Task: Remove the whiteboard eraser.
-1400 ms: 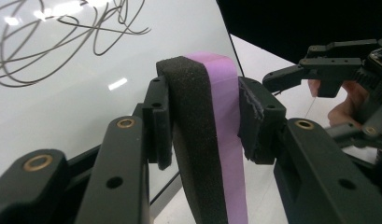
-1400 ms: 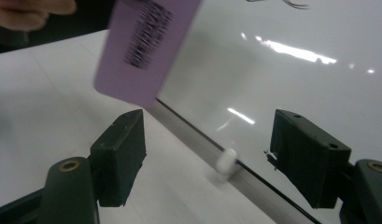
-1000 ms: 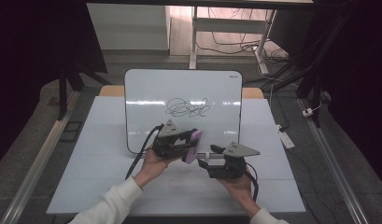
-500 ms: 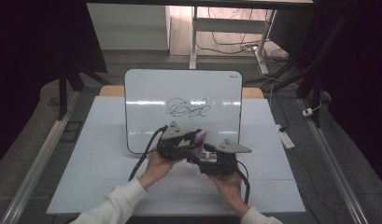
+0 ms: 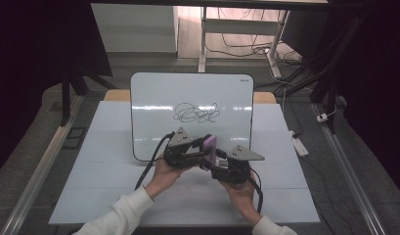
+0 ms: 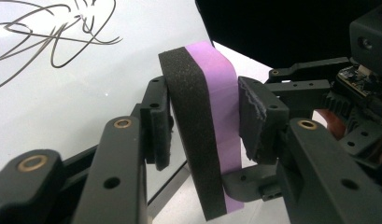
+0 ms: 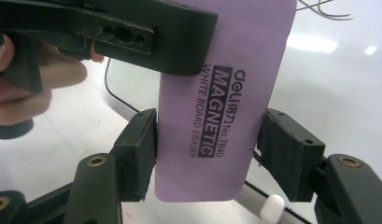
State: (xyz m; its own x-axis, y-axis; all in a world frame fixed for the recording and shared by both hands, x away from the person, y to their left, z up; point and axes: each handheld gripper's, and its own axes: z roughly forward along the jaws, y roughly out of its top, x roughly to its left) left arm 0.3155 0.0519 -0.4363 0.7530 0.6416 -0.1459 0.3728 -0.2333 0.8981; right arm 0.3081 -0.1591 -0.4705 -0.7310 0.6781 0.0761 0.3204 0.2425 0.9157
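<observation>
Purple-backed whiteboard eraser (image 5: 210, 145) sits low at frame centre before the scribbled whiteboard (image 5: 188, 98), clamped across its faces by the left gripper (image 6: 202, 126), the right gripper (image 7: 205, 149) bracketing its edges, grip uncertain.

The high view looks forward and down over the table (image 5: 114, 196). Both gripper views sit very close, looking along their jaws; all 3 share the purple whiteboard eraser (image 5: 209, 145) (image 6: 212, 126) (image 7: 221, 93) and whiteboard (image 5: 153, 98) (image 6: 62, 107) (image 7: 343, 70).

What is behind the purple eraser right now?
Behind the purple eraser lies the whiteboard with its black scribble. The left hand-held gripper and right hand-held gripper flank the eraser, hiding the board's lower edge there.
</observation>
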